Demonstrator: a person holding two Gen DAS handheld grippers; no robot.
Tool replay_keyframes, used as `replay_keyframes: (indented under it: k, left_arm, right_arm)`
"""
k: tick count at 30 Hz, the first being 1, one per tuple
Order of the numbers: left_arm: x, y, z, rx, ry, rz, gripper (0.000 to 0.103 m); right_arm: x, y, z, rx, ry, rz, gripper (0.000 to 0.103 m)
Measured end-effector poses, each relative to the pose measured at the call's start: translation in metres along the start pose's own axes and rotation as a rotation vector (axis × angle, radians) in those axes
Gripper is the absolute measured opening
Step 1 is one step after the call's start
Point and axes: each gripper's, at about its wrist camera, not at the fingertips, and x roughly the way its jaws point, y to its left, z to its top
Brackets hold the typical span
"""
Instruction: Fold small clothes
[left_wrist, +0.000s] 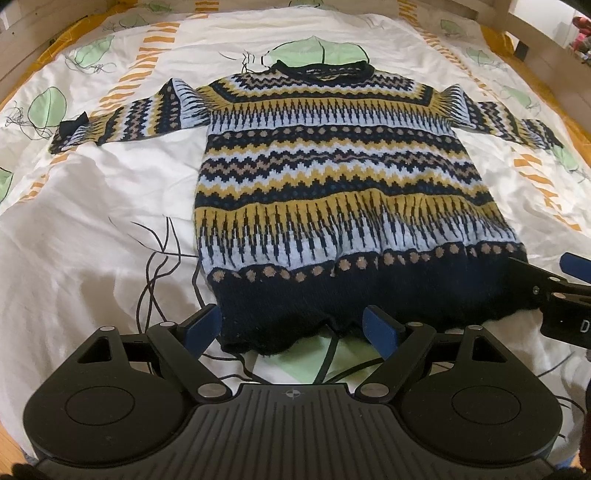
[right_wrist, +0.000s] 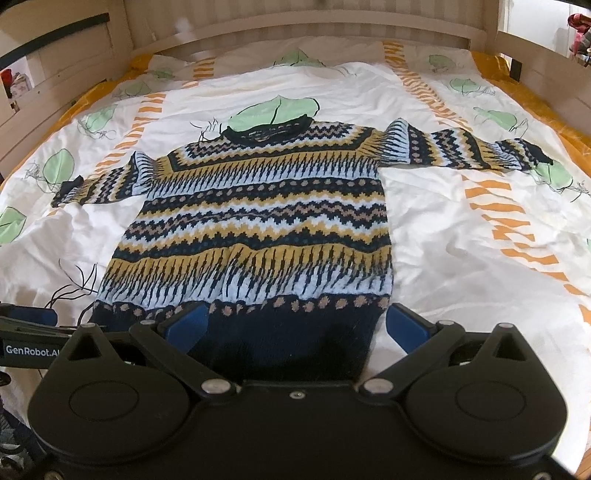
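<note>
The sweater (left_wrist: 328, 192) lies flat on the bedspread (left_wrist: 92, 229), front up, collar at the far end, both sleeves spread out to left and right, dark hem nearest me. It is a thick patterned knit, so I judge it soft and limp with some weight: it will sag and drag across the cover, not slide, and a pinch of one layer would stretch it. The sensible holds are the two near corners of the hem, taking both layers at once, or later the cuffs.

My left gripper (left_wrist: 291, 328) hovers over the near left part of the hem, jaws spread wide and holding nothing; the dark edge lies between the blue pads. My right gripper (right_wrist: 295, 325) is also wide open over the hem's right part. Whether its pads already brush the wool I cannot quite tell.
</note>
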Motion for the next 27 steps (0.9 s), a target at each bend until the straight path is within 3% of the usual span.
replay_keyframes:
  k: [10, 12, 19, 27]
  left_arm:
    - [0.005, 0.006, 0.002, -0.03, 0.011, -0.034, 0.079]
    - [0.007, 0.009, 0.002, -0.048, 0.015, -0.073, 0.068]
    - [0.017, 0.033, 0.008, -0.174, 0.008, -0.187, 0.067]
    - [0.021, 0.041, 0.041, -0.13, -0.072, -0.153, 0.067]
  right_arm:
    - [0.012, -0.001, 0.0, 0.009, 0.052, 0.018, 0.102]
    - [0.015, -0.001, 0.0, 0.01, 0.065, 0.034, 0.102]
    - [0.034, -0.004, 0.005, 0.027, 0.133, 0.096, 0.102]
    - [0.053, -0.02, 0.029, 0.075, 0.164, 0.125, 0.102]
